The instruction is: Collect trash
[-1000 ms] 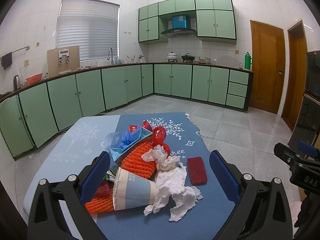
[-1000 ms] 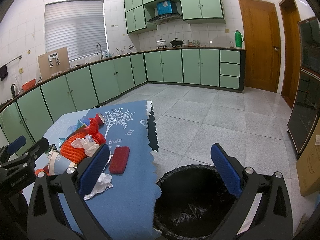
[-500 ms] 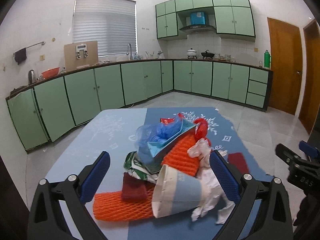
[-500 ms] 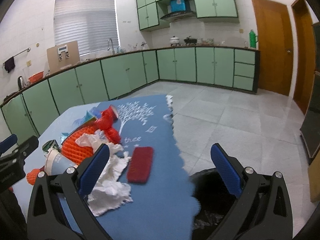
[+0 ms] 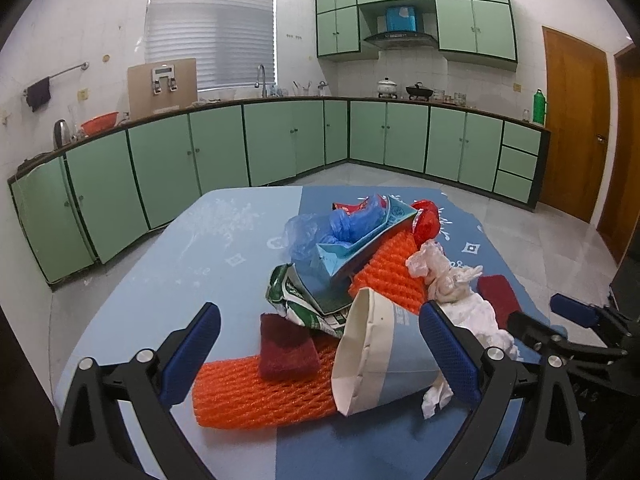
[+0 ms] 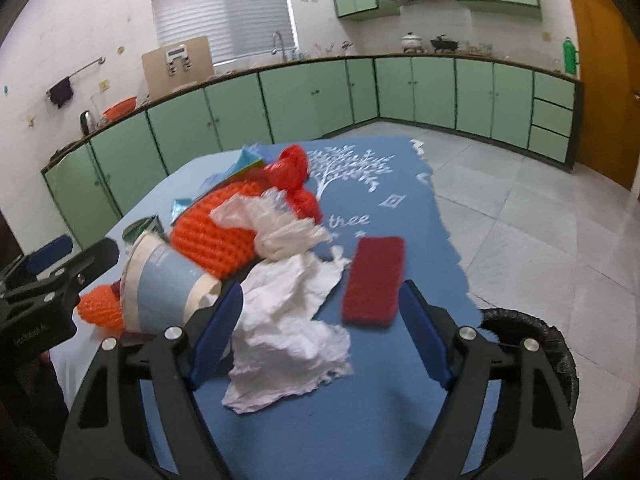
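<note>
Trouble looked likeliest at the crumpled white paper tissue point(image 6: 292, 320) lying on the blue tabletop point(image 6: 360, 420), where the right hand-held gripper point(image 6: 320, 328), closing but not yet pressing, might snag the red scouring pad point(image 6: 374, 280) just beside, while the left hand-held gripper point(image 5: 320, 356) stood wide around the tipped paper cup point(image 5: 380, 360).

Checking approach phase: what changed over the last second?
Both grippers dropped in toward the trash pile. Right gripper swung from over the bin to the tissue, jaws closing, nothing gripped. Left gripper now brackets the cup, open. Trash unmoved.
</note>
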A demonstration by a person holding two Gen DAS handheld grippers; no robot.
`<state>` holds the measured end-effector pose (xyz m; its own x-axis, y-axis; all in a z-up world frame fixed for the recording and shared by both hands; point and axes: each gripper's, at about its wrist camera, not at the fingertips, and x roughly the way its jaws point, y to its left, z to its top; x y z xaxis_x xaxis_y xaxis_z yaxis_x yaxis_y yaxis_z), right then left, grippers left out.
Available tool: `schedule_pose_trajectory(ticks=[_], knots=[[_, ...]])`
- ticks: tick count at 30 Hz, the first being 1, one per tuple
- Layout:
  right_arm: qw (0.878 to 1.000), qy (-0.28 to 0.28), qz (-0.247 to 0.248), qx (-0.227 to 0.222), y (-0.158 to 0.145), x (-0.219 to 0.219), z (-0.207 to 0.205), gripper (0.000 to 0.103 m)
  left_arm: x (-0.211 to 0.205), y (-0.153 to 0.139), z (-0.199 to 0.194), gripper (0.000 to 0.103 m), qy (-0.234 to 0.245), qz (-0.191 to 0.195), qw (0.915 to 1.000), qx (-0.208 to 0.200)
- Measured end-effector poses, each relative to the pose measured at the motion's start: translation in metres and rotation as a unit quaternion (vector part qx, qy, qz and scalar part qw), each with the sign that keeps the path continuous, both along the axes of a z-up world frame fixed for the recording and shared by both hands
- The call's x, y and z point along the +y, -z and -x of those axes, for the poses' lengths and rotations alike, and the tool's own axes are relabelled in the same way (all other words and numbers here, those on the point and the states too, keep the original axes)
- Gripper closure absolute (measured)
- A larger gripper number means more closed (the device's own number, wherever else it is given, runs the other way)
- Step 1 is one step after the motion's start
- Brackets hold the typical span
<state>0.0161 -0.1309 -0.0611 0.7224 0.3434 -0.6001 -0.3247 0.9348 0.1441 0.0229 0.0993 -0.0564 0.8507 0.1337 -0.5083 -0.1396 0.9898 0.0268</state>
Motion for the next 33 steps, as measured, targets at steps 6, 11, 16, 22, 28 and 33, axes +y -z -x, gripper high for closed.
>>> schedule_pose_trajectory(ticks=[6, 11, 16, 22, 28, 33], knots=[[1.0, -0.022, 0.016, 0.01, 0.01, 0.012, 0.003, 0.032, 0.002, 0.005, -0.001, 0.008, 0.0, 0.009, 0.9999, 0.007], [0.998, -0.046, 0.011, 0.037, 0.021, 0.014, 0.003, 0.052, 0.0, 0.01, 0.0, 0.012, 0.005, 0.011, 0.9998, 0.013], [0.995, -0.067, -0.001, 0.067, 0.031, 0.015, 0.002, 0.081, -0.002, 0.012, -0.001, 0.017, 0.011, 0.013, 0.9997, 0.019], [0.996, -0.077, -0.014, 0.047, 0.017, 0.01, 0.009, 0.093, -0.007, 0.016, -0.003, 0.03, 0.026, 0.016, 0.9991, 0.03], [0.998, -0.065, -0.019, 0.017, -0.001, -0.001, 0.01, 0.094, -0.015, 0.02, -0.01, 0.039, 0.046, 0.023, 0.9978, 0.041], [0.998, -0.056, -0.016, 0.029, 0.003, -0.006, 0.005, 0.094, -0.019, 0.027, -0.017, 0.051, 0.065, 0.034, 0.9956, 0.059]])
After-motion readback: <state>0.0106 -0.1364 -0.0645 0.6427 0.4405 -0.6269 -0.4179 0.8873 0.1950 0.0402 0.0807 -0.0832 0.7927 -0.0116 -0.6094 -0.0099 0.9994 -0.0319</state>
